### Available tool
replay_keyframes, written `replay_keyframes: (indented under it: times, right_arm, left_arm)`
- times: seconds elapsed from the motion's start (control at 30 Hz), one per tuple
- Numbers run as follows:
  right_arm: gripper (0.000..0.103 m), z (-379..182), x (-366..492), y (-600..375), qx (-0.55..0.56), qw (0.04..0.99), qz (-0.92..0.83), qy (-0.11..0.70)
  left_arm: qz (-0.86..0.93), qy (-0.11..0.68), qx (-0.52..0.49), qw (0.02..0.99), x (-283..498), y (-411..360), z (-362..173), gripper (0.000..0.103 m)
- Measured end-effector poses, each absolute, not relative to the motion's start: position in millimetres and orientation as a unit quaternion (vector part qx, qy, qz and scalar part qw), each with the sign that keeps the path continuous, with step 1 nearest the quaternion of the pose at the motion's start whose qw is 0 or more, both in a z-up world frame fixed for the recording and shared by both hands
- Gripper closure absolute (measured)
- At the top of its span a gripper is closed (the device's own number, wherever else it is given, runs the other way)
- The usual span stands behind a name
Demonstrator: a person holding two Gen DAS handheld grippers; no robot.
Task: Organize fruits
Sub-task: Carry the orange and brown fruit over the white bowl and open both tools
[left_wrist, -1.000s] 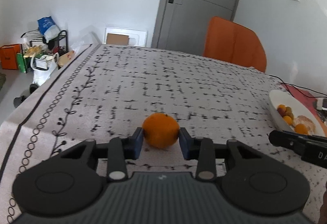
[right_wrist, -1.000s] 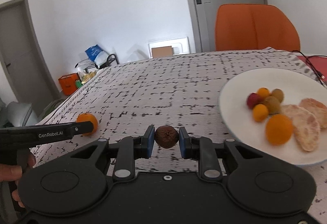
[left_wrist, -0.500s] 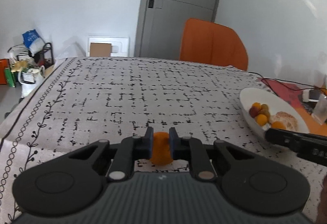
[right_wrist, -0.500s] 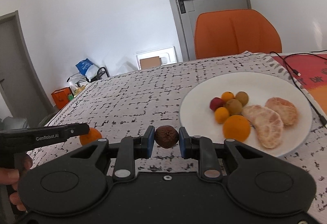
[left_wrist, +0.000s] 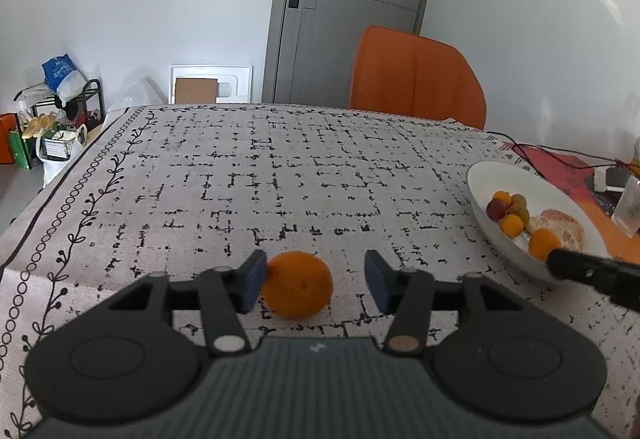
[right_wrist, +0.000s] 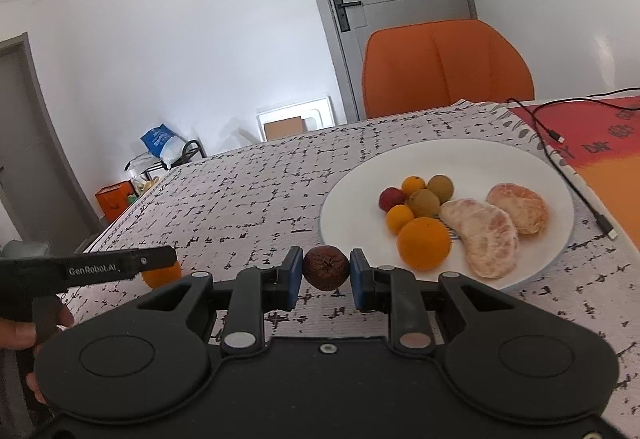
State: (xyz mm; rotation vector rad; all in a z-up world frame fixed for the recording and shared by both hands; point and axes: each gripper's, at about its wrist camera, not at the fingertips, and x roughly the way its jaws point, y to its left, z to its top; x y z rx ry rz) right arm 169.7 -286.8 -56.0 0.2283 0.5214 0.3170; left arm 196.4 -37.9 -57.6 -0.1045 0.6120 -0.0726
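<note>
Left gripper opening around orange; tablecloth ahead bare.

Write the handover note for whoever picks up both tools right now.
Left tool: jaws opening, not gripping. The orange sits on the tablecloth between them, against one pad, clear of the other.
Right tool: shut on the dark brown fruit, held near the white plate but not yet over it.
Done: plate already holds small round fruits, a whole orange and peeled citrus pieces.
Left: put the brown fruit on the plate, then probably regrasp the loose orange and bring it over.
</note>
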Motion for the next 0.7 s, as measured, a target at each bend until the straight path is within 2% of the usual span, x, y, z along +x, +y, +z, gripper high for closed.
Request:
replay_keyframes:
  times: [0.1,0.27,0.37,0.63,0.7]
  right_arm:
    - [0.079,-54.2,169.0,-293.3,0.112,0.95,0.148,0.253]
    - [0.079,-52.6,169.7,-304.1,0.116,0.952,0.135,0.249]
    - [0.079,-53.1,169.5,-311.1,0.116,0.954,0.123,0.246]
    - [0.079,-54.8,169.5,-332.6,0.123,0.958,0.094,0.241]
    - [0.074,-55.4,169.4,-335.7,0.127,0.959,0.092,0.237]
  left_arm:
    - [-0.025,0.305,-0.043,0.951,198.7,-40.1,-61.7,0.044]
    - [-0.02,0.323,-0.053,0.945,204.1,-35.7,-71.2,0.045]
    - [-0.017,0.322,-0.06,0.945,203.8,-32.7,-74.2,0.063]
    - [-0.053,0.296,-0.062,0.952,197.6,-47.4,-55.1,0.063]
    - [-0.063,0.293,-0.057,0.952,197.2,-54.8,-50.3,0.063]
